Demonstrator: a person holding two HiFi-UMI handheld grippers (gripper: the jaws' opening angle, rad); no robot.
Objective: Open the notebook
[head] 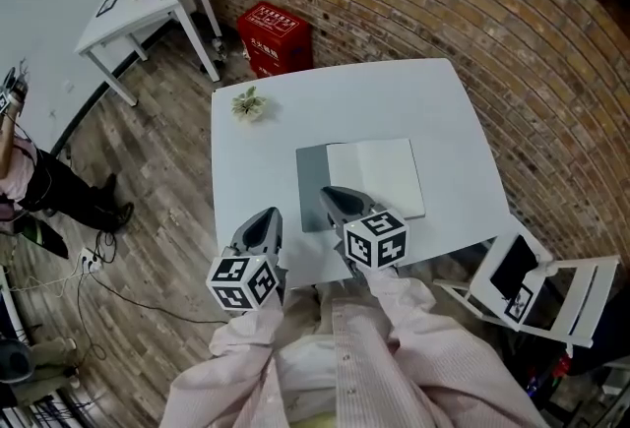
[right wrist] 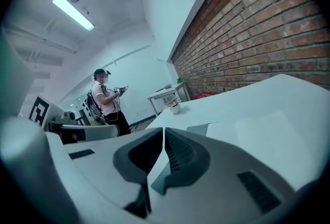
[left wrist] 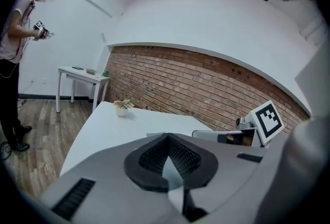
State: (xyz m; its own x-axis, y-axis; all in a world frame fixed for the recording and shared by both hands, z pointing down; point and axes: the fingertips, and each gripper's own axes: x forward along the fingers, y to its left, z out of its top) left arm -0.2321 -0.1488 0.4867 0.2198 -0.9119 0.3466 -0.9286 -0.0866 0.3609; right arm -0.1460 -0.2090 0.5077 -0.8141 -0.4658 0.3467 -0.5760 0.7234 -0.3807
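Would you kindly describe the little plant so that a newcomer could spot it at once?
Find the white table before the brick wall; near its far left corner stands a small potted plant. Its only tabletop neighbour is the flat notebook, and the plant alone has leaves and stands upright.
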